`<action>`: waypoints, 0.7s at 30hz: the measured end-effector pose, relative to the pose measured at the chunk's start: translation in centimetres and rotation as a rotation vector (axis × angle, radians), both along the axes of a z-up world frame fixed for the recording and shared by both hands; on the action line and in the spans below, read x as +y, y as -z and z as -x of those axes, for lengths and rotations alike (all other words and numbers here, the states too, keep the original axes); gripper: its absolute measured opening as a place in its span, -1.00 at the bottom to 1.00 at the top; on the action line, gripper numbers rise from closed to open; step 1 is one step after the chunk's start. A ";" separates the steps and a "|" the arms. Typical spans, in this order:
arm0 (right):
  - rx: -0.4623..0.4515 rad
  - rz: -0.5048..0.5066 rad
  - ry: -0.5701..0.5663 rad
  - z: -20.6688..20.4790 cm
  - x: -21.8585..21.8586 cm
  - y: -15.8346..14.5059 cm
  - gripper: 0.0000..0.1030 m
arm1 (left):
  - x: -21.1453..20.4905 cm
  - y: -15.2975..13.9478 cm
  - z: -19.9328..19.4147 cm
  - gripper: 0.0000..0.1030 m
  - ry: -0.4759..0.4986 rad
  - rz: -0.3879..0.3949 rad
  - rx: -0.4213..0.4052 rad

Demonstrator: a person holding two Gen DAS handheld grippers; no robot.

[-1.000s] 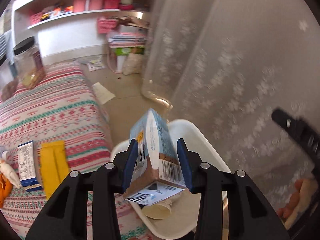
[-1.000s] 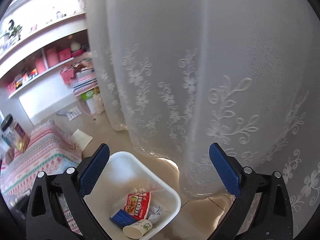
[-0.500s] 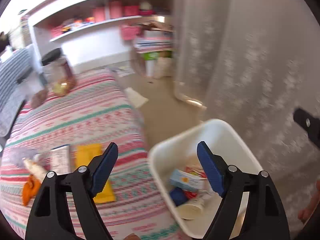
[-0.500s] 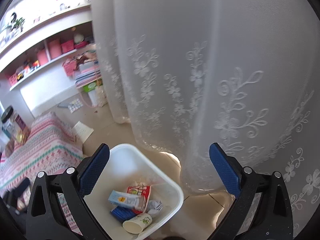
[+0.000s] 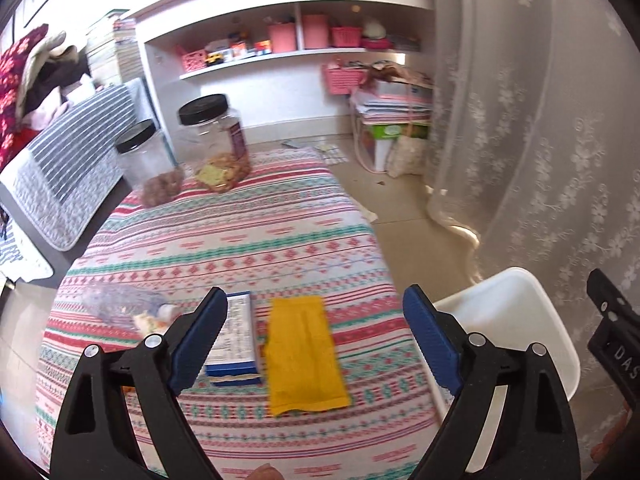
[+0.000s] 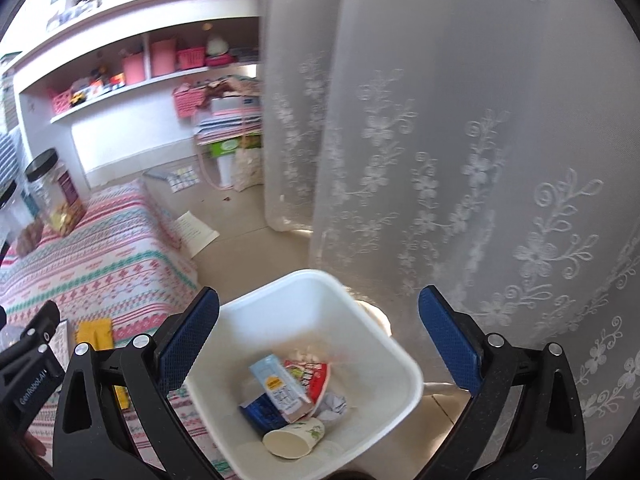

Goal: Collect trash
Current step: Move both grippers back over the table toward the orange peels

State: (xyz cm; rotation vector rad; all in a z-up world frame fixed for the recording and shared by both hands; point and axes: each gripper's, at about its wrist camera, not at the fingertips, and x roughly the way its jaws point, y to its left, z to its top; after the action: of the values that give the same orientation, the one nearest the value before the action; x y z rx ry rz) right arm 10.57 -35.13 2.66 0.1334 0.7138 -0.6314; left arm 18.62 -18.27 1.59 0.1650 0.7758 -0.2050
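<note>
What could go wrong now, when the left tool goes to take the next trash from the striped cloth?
The left tool is open over the yellow packet, which lies close beside the blue-and-white box; closing may catch both or push one away. The flat packet may also slip, or the striped cloth may get pinched. The white bin stands at the cloth's edge, so a swing could knock it.

The light-blue carton (image 6: 280,388), clamped in the left tool (image 5: 316,336) a second ago, is now released and lies inside the white bin (image 6: 360,312), low in the right wrist frame. The left tool's jaws are spread wide and are swung away from the bin toward the striped bed (image 5: 240,240), with the yellow packet (image 5: 302,354) now framed between them.
</note>
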 end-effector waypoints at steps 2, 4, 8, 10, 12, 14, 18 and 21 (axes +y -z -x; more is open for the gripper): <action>0.004 0.013 -0.025 -0.6 1.3 0.2 0.86 | 1.2 0.0 -0.3 0.72 -0.023 -0.002 0.006; 0.006 0.027 -0.045 -1.2 2.3 0.2 0.86 | 2.3 0.0 -0.6 0.72 -0.041 -0.001 0.012; 0.002 0.042 -0.083 -2.2 4.5 0.3 0.86 | 4.8 -0.3 -0.8 0.73 -0.079 0.003 0.013; -0.002 0.039 -0.097 -2.7 5.3 0.4 0.86 | 5.7 -0.4 -0.8 0.73 -0.094 0.000 0.008; -0.007 0.035 -0.116 -3.3 6.2 0.5 0.86 | 6.6 -0.6 -0.8 0.73 -0.108 -0.006 0.002; -0.014 0.033 -0.136 -3.7 7.2 0.6 0.86 | 7.6 -0.7 -0.8 0.73 -0.123 -0.010 -0.003; -0.037 0.027 -0.179 -4.3 9.2 0.4 0.86 | 9.7 -0.9 -1.0 0.73 -0.162 -0.012 -0.011; -0.049 0.032 -0.210 -4.8 10.7 0.4 0.86 | 11.1 -1.1 -1.1 0.73 -0.187 -0.012 -0.018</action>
State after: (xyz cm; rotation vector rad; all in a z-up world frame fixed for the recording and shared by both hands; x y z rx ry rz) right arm 15.33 -24.43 2.29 0.0437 0.6597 -0.4366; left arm 19.76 -7.14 2.65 0.1043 0.7701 -0.0219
